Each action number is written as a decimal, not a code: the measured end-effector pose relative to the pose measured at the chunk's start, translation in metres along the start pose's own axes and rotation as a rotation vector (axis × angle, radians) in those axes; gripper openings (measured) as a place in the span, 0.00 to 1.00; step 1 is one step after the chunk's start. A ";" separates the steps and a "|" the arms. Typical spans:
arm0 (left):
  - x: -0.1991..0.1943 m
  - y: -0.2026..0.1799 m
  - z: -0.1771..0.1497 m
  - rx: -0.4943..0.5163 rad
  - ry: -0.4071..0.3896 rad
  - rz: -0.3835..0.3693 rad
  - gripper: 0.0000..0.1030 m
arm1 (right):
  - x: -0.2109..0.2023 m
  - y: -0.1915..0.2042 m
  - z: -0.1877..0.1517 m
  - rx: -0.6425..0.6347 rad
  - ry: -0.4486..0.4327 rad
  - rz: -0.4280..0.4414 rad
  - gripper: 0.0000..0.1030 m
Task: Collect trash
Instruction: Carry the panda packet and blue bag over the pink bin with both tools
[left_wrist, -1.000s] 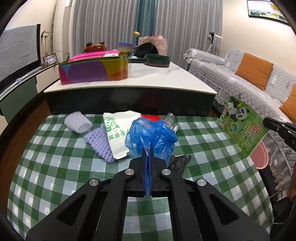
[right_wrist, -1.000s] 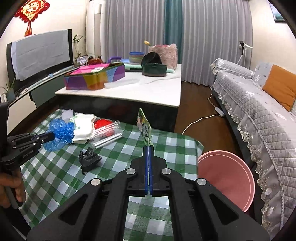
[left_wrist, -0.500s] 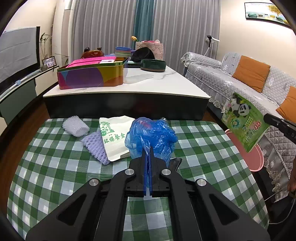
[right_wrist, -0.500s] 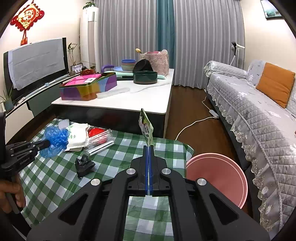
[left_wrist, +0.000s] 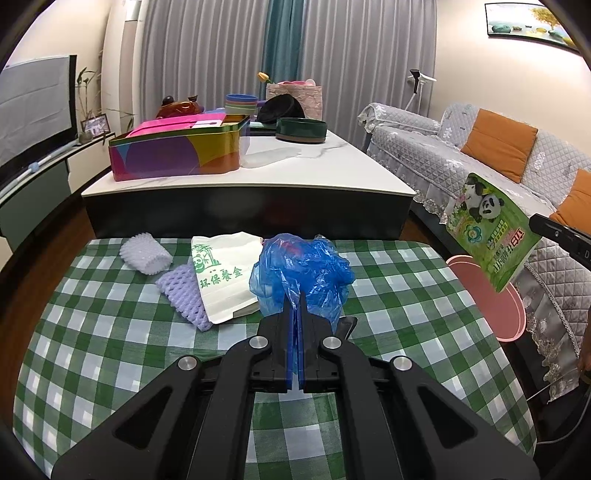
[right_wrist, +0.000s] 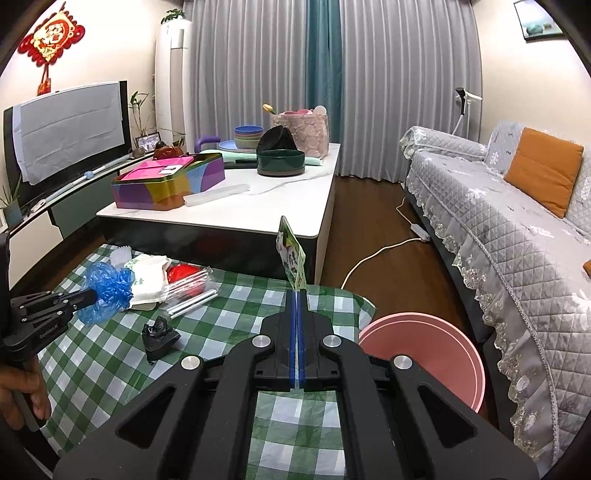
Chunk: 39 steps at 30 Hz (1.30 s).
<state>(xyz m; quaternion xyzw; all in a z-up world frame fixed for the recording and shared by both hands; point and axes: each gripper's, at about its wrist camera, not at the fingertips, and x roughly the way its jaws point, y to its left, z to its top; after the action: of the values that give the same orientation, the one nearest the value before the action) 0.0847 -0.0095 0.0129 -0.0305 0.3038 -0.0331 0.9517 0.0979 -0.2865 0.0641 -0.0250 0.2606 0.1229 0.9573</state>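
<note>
My left gripper (left_wrist: 294, 310) is shut on a crumpled blue plastic bag (left_wrist: 301, 273), held above the green checked table (left_wrist: 92, 332). From the right wrist view the same bag (right_wrist: 107, 286) hangs at the tip of the left gripper (right_wrist: 88, 294). My right gripper (right_wrist: 296, 291) is shut on a flat green panda wrapper (right_wrist: 291, 258), seen edge-on. The wrapper (left_wrist: 491, 240) shows at the right of the left wrist view, above a pink bin (left_wrist: 495, 295). The pink bin (right_wrist: 424, 354) stands on the floor beside the table.
On the table lie a white paper food bag (left_wrist: 225, 273), a white foam net (left_wrist: 146, 253), a purple foam net (left_wrist: 183, 295), a black crumpled scrap (right_wrist: 159, 334), a red item in clear packaging (right_wrist: 184, 277) and white straws (right_wrist: 194, 301). A white coffee table (right_wrist: 258, 199) and a grey sofa (right_wrist: 517, 229) stand behind.
The right gripper with the panda wrapper has risen slightly and shifted a little. The left gripper still holds the blue bag in about the same spot.
</note>
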 end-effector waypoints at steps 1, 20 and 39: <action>0.000 -0.001 0.000 0.001 0.000 -0.001 0.01 | 0.000 0.000 0.000 -0.001 -0.002 -0.001 0.01; 0.002 -0.013 0.005 0.016 -0.010 -0.022 0.01 | -0.014 -0.019 0.013 0.020 -0.035 -0.013 0.01; 0.008 -0.057 0.011 0.074 -0.015 -0.082 0.01 | -0.021 -0.054 0.006 0.050 -0.028 -0.066 0.01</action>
<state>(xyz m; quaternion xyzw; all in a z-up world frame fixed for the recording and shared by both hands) 0.0947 -0.0668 0.0217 -0.0079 0.2934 -0.0833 0.9523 0.0969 -0.3431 0.0795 -0.0080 0.2493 0.0853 0.9646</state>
